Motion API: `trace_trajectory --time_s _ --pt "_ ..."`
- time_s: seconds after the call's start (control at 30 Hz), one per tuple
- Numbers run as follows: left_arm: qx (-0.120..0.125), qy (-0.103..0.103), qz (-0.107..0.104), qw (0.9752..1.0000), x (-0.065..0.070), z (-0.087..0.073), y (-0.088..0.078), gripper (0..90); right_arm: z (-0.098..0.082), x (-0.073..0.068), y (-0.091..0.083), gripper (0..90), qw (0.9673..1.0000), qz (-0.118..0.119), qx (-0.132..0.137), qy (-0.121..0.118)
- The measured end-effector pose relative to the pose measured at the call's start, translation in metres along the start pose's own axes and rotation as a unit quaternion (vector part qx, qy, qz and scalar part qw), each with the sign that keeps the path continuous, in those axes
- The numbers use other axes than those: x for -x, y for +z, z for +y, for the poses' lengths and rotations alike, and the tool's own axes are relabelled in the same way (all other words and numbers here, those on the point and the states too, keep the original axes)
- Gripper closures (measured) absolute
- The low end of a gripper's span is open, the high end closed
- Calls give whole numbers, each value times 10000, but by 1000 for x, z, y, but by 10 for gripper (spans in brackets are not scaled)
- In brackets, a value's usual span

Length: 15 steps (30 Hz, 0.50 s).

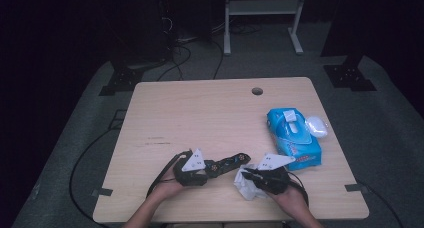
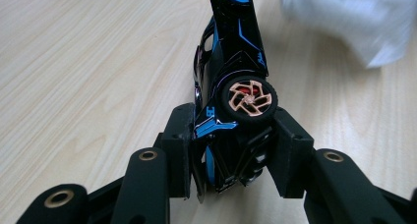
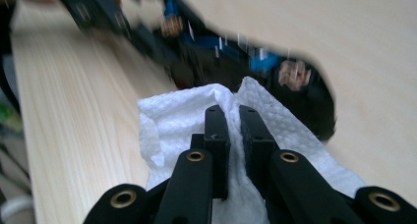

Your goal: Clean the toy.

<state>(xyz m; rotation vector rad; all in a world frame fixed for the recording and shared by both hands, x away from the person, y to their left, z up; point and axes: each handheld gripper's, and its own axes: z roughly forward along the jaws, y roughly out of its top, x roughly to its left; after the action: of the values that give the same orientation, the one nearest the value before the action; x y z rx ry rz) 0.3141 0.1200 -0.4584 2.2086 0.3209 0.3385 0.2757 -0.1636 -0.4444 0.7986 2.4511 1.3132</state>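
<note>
toy car (image 1: 227, 164) sits near the desk's front edge, a bit left of centre, nose pointing right toward the tissue. your left gripper (image 1: 196, 171) has its jaws pressed on the car's rear end, one pad on each side by the copper-spoked wheel (image 2: 247, 98), car tipped on its side in the left gripper view. left hand (image 1: 167, 188) comes in low from the front edge, gripper lying nearly flat along the desk.

step in hand looks like wiping the car: left holds it steady, right brings the cloth. right gripper (image 1: 255, 175) is clamped on a crumpled white tissue (image 3: 172, 121), jaws nearly together with paper bunched between. tissue sits just beside the car's front end; touching or not, can't tell, right gripper view is blurred. right hand (image 1: 290, 198) also low, angled left toward the car.

next move probably needs you to keep the left grip firm and drag the tissue along the body.

blue wipes pack (image 1: 292, 137) lies at the right edge, unused.
</note>
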Motion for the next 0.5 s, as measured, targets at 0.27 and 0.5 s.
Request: trace_trajectory --time_s 0.27,0.5 --pt "108 -112 19 9999 -2 1 7 582 46 -7 24 832 9993 117 347 -89" --pt "169 -116 56 9998 0 -2 4 582 59 -16 63 832 9992 305 159 -182"
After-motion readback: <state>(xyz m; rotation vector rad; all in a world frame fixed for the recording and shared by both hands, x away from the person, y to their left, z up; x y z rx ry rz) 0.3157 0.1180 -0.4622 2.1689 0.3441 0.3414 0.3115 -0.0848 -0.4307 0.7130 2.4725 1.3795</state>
